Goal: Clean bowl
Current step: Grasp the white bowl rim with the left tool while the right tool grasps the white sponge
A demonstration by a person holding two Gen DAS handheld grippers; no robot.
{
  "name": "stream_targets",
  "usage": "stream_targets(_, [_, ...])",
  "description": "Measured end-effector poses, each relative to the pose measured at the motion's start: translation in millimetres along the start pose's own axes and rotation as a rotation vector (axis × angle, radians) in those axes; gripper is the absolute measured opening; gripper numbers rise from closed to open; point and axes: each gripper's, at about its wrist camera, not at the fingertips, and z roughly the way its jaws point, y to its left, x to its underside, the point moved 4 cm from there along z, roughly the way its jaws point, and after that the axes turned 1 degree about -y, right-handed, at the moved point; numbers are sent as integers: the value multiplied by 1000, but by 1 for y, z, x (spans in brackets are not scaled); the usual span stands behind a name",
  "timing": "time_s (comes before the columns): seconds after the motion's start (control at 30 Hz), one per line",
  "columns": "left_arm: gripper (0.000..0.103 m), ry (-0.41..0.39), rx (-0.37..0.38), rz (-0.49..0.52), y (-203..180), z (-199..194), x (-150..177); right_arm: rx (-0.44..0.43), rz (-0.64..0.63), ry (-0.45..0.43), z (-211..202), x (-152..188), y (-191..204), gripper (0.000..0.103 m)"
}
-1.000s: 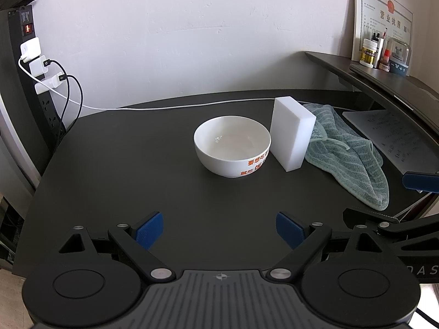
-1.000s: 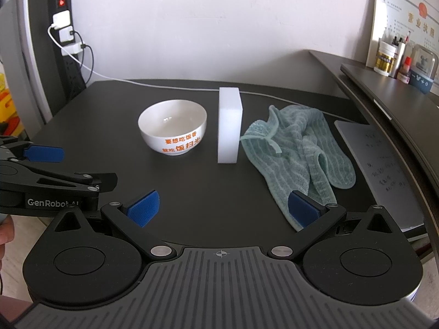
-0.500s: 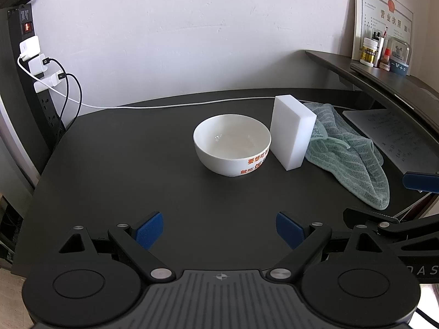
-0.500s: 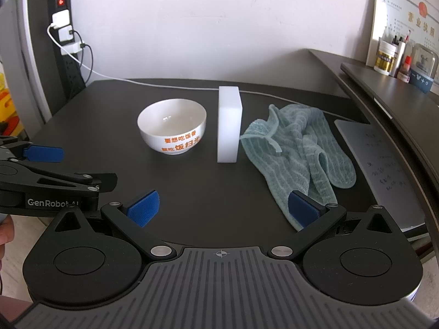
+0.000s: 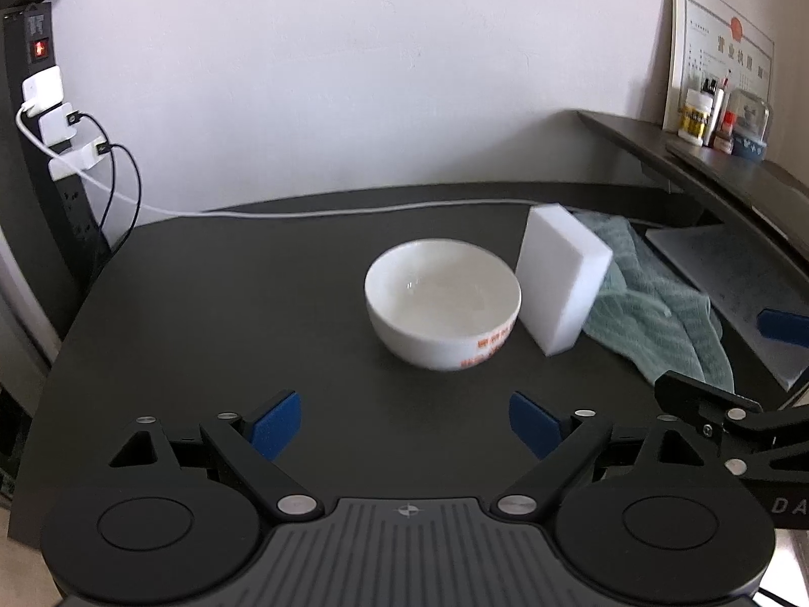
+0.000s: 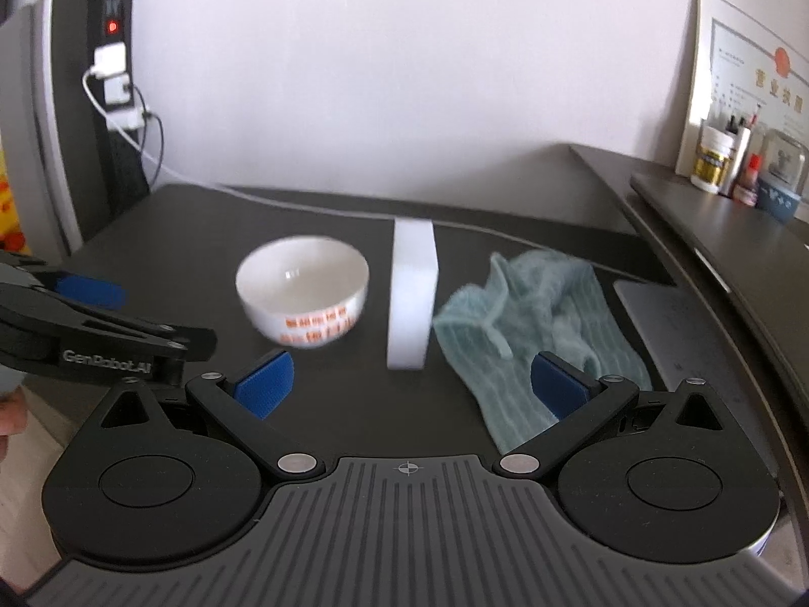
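Observation:
A white bowl [image 5: 443,303] with orange lettering sits upright on the black table [image 5: 227,313], its inside bare. A white sponge block [image 5: 561,278] stands on edge just right of the bowl, and a green cloth [image 5: 652,303] lies crumpled beyond it. My left gripper [image 5: 404,427] is open, low over the table, short of the bowl. In the right wrist view the bowl [image 6: 302,298], the sponge block [image 6: 412,293] and the cloth [image 6: 536,323] lie ahead of my open right gripper [image 6: 412,384], which points at the sponge. Neither gripper holds anything.
A white cable [image 5: 323,212] runs along the table's back edge to a power strip [image 5: 50,141] on the left. A laptop [image 5: 733,263] lies at the right, under a dark shelf [image 5: 708,162] with small bottles. The left gripper's body [image 6: 101,344] shows in the right wrist view.
Both grippers have moved forward and lower towards the table; the bowl, sponge and cloth look larger. Nothing on the table has shifted and both jaws stay apart.

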Motion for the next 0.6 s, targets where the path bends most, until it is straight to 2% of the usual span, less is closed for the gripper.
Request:
stream_targets(0.03, [83,-3,3,-4,2,4,-4,-6,11,-13,3,-3,-2,103])
stream_targets(0.1, [69,1,1,-11,5,11,-8,-29,47,-15,11,-9,-6,101])
stream_targets(0.13, [65,7,0,-16,7,15,-10,-41,65,-13,15,-12,-8,97])
stream_targets(0.2, [46,22,11,-27,10,24,-13,-80,110,-4,25,-17,-12,90])
stream_targets(0.27, [40,36,29,-38,14,33,-16,-99,135,4,34,-20,-14,89])
stream_targets(0.37, [40,44,56,-31,19,48,-22,-100,144,-2,45,-24,-16,87])
stream_targets(0.6, [39,28,44,-15,31,83,-38,-129,200,-3,70,-33,-24,66])
